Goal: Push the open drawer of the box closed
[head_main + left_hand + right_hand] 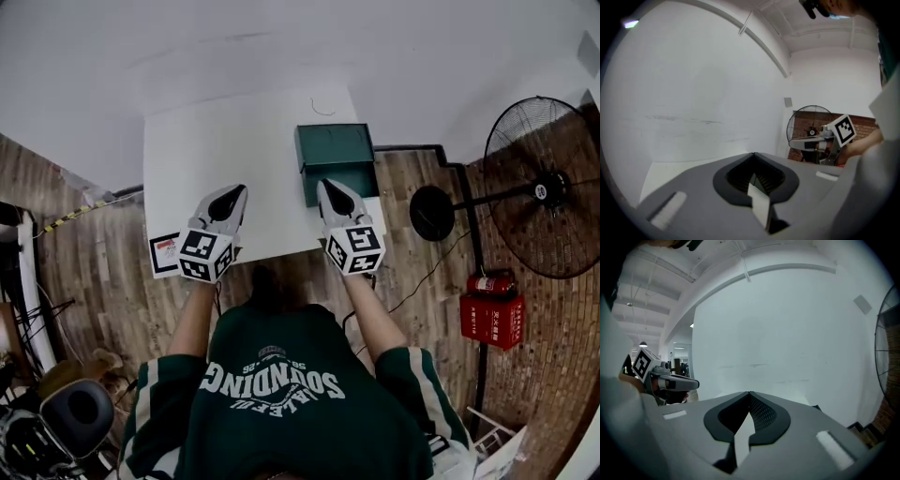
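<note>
A dark green box (pixel 336 150) stands at the right edge of the white table (pixel 230 159), its open drawer (pixel 339 182) pulled toward me. My right gripper (pixel 335 194) is shut and hovers just over the drawer's near end, tilted upward. My left gripper (pixel 228 200) is shut too, over the table's near edge, left of the box. In the left gripper view the jaws meet at a point (pixel 753 155) with only wall beyond. The right gripper view shows the same closed tip (pixel 749 394) aimed at the wall; the box is hidden there.
A standing fan (pixel 539 187) and its round base (pixel 431 213) are on the wooden floor to the right. A red fire-extinguisher box (pixel 491 314) sits lower right. A marker card (pixel 166 253) lies at the table's near left corner. A chair (pixel 75 412) is at lower left.
</note>
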